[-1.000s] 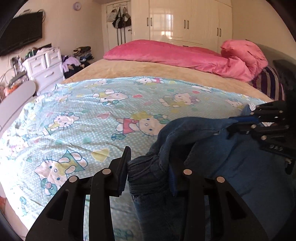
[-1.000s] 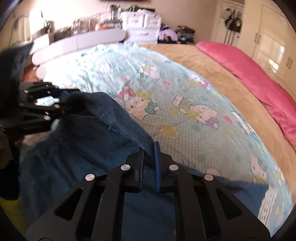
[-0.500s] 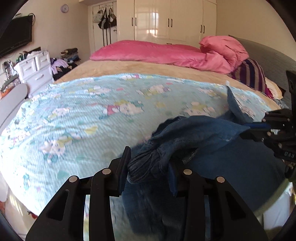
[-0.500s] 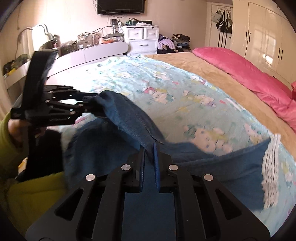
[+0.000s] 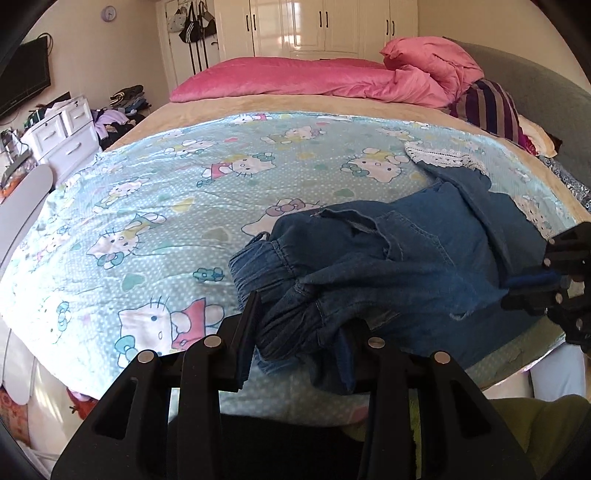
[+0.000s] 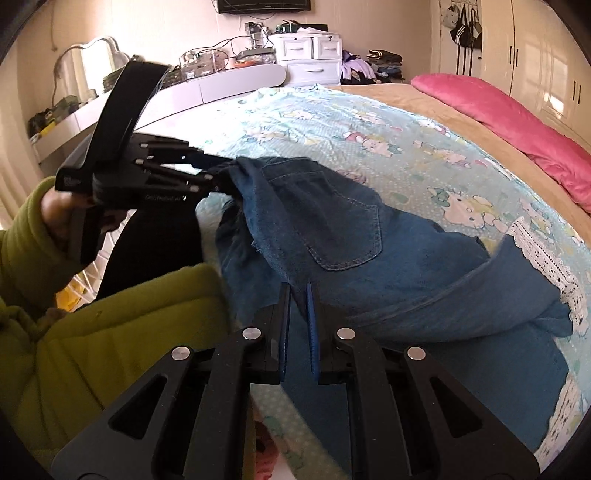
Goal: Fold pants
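Pants (image 5: 424, 266) of blue denim are lying bunched on the near edge of the bed, spread over the cartoon-cat sheet (image 5: 184, 206), with their gathered elastic waistband (image 5: 266, 269) bulging toward your left gripper (image 5: 299, 343). You are pinching a thick fold of that waistband with it: the two fingers are standing apart only as far as the cloth between them forces, and the denim is filling the gap. In the right wrist view the same gripper (image 6: 218, 177) is showing from the side, its tips buried in the waist end of the pants (image 6: 369, 258), with your hand (image 6: 55, 214) in a green sleeve (image 6: 22, 258) wrapped round the handle.

Your right gripper (image 6: 298, 317) is clamping a thin edge of the denim, the blue-padded fingers (image 6: 312, 328) nearly touching with the cloth running up between them. From the left wrist view that gripper (image 5: 532, 280) is sitting at the right side of the pants, closed on the fabric there.

A back pocket (image 6: 347, 229) is facing up between the two grips. One leg (image 6: 480, 295) is folded across the far side of the pants, and white lace trim (image 6: 543, 258) is showing just beyond it. Farther across the bed from the pants, a pink quilt (image 5: 314, 81) is piled along the far edge, with white wardrobes (image 5: 325, 26) behind it.
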Action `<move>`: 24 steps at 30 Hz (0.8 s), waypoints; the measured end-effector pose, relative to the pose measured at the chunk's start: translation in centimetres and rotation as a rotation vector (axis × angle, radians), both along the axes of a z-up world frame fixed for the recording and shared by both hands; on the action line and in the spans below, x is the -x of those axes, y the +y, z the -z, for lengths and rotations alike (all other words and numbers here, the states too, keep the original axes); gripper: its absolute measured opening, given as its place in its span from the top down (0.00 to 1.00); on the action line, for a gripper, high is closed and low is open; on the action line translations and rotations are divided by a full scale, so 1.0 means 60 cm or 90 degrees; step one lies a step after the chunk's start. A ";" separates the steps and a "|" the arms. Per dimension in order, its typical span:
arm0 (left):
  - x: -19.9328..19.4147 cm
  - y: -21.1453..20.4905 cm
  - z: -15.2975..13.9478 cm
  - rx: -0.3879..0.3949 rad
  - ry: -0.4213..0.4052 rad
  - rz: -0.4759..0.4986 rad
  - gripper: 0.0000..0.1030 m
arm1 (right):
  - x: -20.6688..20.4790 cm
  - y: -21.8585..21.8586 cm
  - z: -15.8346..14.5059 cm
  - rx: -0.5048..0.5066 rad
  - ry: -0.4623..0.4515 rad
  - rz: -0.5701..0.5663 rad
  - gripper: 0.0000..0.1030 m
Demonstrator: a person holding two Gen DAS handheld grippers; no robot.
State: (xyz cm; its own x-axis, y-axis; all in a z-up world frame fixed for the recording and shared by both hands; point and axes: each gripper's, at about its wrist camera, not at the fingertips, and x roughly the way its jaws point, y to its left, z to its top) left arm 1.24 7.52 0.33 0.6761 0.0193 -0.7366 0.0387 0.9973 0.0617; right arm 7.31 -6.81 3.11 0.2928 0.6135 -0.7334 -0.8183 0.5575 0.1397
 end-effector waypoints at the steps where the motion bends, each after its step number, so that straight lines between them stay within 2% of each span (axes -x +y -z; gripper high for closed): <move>1: 0.002 0.001 0.001 -0.001 0.002 -0.004 0.64 | 0.004 0.001 0.003 -0.003 0.006 -0.007 0.96; 6: 0.000 0.009 0.010 0.003 0.025 -0.016 0.61 | 0.024 0.018 0.029 0.038 -0.010 -0.020 0.96; 10: 0.007 0.012 0.008 0.004 0.024 -0.020 0.61 | 0.030 0.006 0.005 0.020 -0.062 -0.010 0.94; 13: 0.008 0.012 0.000 0.014 0.016 -0.025 0.61 | 0.031 0.000 -0.006 0.049 -0.131 -0.003 0.69; 16: 0.008 0.008 -0.004 0.008 0.013 -0.023 0.61 | 0.037 0.017 0.008 0.131 -0.205 -0.041 0.62; 19: 0.006 0.014 -0.002 0.023 0.019 -0.029 0.61 | 0.030 0.033 0.029 0.187 -0.250 -0.059 0.56; 20: 0.006 0.014 -0.002 0.023 0.019 -0.029 0.61 | 0.024 0.039 0.040 0.212 -0.258 -0.058 0.57; 21: 0.006 0.014 -0.002 0.022 0.018 -0.029 0.61 | 0.019 0.041 0.046 0.228 -0.261 -0.054 0.62; 22: 0.006 0.016 -0.002 0.023 0.018 -0.031 0.61 | 0.013 0.042 0.048 0.233 -0.250 -0.052 0.94; 23: 0.006 0.016 -0.003 0.024 0.017 -0.031 0.61 | 0.007 0.036 0.040 0.214 -0.221 -0.045 0.99; 24: 0.007 0.017 -0.004 0.023 0.014 -0.033 0.61 | 0.005 0.028 0.027 0.181 -0.192 -0.045 0.99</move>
State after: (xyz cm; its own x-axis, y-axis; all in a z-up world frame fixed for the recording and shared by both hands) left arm 0.80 8.56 0.55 0.6585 0.0267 -0.7521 -0.0115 0.9996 0.0254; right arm 7.01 -5.13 1.48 0.4854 0.4253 -0.7639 -0.8364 0.4804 -0.2639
